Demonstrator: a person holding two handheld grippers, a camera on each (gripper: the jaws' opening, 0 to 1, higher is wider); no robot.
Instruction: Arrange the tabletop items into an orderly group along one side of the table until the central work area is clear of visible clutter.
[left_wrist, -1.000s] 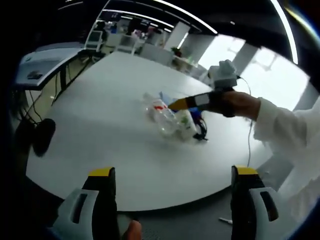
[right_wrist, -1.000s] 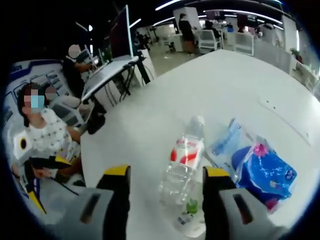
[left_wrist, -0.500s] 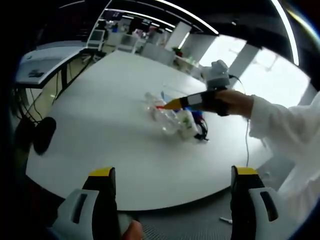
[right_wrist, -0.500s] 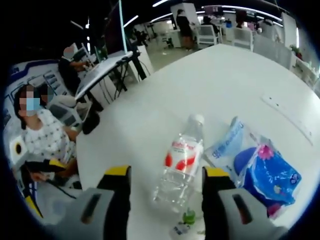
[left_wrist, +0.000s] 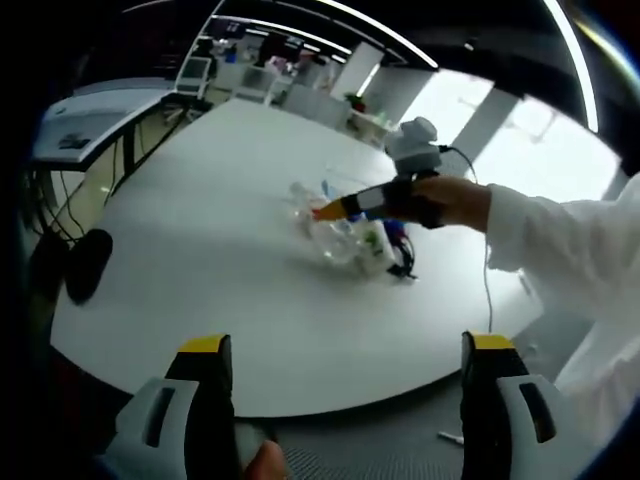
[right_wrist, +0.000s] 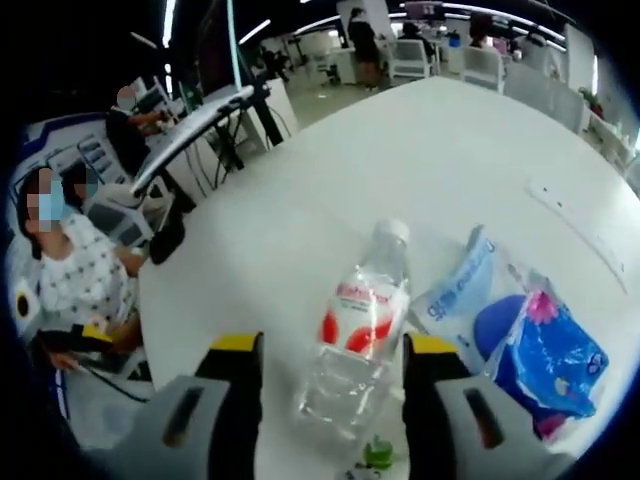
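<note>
A clear water bottle (right_wrist: 358, 325) with a red label lies on the white table (right_wrist: 300, 200), cap pointing away. Its lower half sits between the jaws of my right gripper (right_wrist: 333, 345), which is open; I cannot tell whether the jaws touch it. To its right lie a light blue packet (right_wrist: 458, 288) and a dark blue flowered pack (right_wrist: 545, 350). A green cap (right_wrist: 377, 455) shows below the bottle. In the left gripper view the right gripper (left_wrist: 345, 207) reaches over the pile (left_wrist: 345, 240). My left gripper (left_wrist: 347, 343) is open, off the table's near edge.
A black cable (left_wrist: 403, 266) lies beside the pile. The round table (left_wrist: 200, 260) is bare around the pile. A dark round thing (left_wrist: 85, 265) hangs past its left edge. Desks and chairs stand beyond, and a seated person (right_wrist: 75, 285) is at the table's side.
In the left gripper view the right gripper has moved further left over the pile. In its own view the bottle sits slightly farther up between the open jaws. The left gripper has not moved.
</note>
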